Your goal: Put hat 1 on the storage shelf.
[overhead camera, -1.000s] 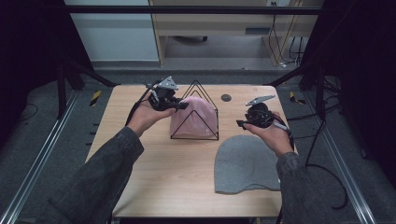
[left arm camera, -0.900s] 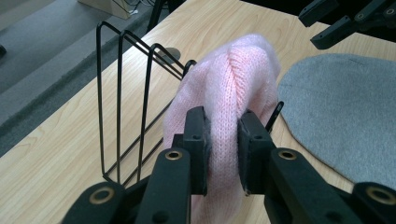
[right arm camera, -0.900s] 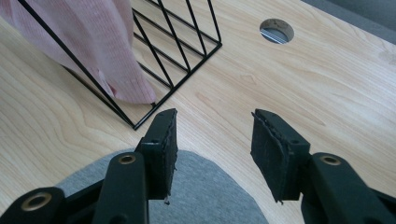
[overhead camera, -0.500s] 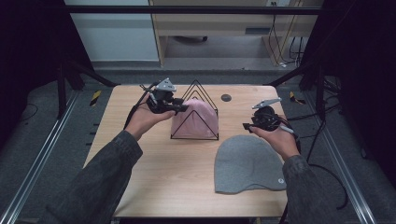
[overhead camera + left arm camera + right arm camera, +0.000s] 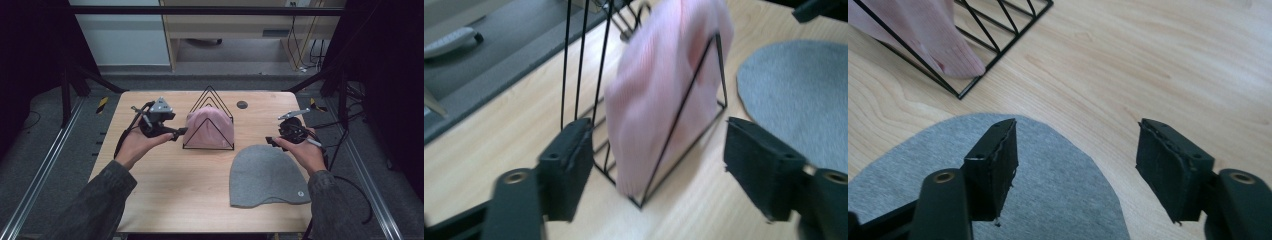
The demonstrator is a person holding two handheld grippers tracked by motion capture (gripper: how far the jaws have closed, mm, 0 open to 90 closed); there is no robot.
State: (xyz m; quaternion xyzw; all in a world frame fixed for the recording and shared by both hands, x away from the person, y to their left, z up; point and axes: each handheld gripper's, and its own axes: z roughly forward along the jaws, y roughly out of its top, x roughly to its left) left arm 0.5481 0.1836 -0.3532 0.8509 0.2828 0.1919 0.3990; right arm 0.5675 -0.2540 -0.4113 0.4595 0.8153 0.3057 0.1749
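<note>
Hands hold both grippers low (jaws spread) beside rack.

Dark grey sleeves are worn on both forearms. The left gripper is black, topped by a grey three-cornered plate, and a black cable trails from it. Square black pads and round brass-ringed screw holes are seen on the right gripper.
</note>
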